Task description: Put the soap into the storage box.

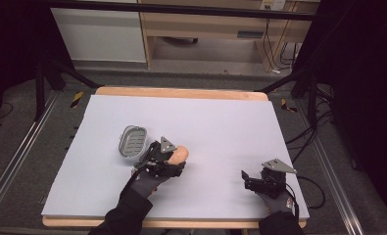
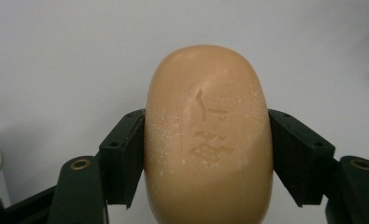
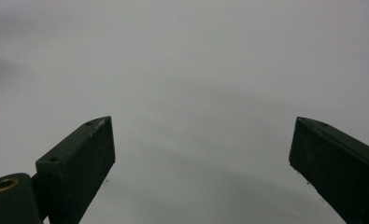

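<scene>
A tan oval bar of soap [image 2: 208, 135] with a stamped mark sits clamped between the two black jaws of my left gripper [image 2: 205, 156]. In the high view the same soap [image 1: 181, 153] pokes out of the left gripper [image 1: 174, 160], a little right of a grey oval soap dish [image 1: 133, 141] that lies on the white table. My right gripper [image 1: 247, 178] rests near the table's front right, jaws wide apart. In the right gripper view its jaws [image 3: 203, 158] frame nothing but bare white surface.
The white board [image 1: 220, 122] covers a wooden table. Black frame legs and cables stand on the floor at both sides. A wooden cabinet [image 1: 220, 24] is beyond the far edge.
</scene>
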The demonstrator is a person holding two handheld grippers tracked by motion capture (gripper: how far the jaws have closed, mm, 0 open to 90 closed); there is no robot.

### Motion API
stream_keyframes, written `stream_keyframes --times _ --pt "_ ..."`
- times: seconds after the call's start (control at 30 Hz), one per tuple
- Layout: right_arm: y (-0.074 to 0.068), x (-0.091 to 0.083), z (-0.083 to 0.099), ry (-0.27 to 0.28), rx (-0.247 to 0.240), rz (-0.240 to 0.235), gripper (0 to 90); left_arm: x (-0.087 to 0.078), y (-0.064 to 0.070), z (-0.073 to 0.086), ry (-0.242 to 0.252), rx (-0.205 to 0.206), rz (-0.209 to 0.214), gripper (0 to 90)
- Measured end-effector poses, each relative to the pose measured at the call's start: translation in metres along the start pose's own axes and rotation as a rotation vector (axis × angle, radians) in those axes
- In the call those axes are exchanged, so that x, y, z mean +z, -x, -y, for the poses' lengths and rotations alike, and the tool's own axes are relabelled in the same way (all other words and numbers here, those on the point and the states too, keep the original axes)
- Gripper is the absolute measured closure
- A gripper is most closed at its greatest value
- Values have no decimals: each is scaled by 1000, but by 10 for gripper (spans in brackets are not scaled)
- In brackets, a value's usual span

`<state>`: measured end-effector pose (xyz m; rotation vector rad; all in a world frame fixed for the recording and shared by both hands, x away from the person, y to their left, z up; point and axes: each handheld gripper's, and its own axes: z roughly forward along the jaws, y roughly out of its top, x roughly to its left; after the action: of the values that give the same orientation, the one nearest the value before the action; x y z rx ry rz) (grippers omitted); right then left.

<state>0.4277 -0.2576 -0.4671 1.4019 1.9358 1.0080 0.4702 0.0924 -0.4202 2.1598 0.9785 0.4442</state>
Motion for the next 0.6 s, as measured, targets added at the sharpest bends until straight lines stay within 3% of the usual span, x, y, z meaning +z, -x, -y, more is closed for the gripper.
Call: stream_keyframes --times 0.6 --pt "0 0 0 -2 1 -1 72 -24 -20 14 20 -14 -22 317"
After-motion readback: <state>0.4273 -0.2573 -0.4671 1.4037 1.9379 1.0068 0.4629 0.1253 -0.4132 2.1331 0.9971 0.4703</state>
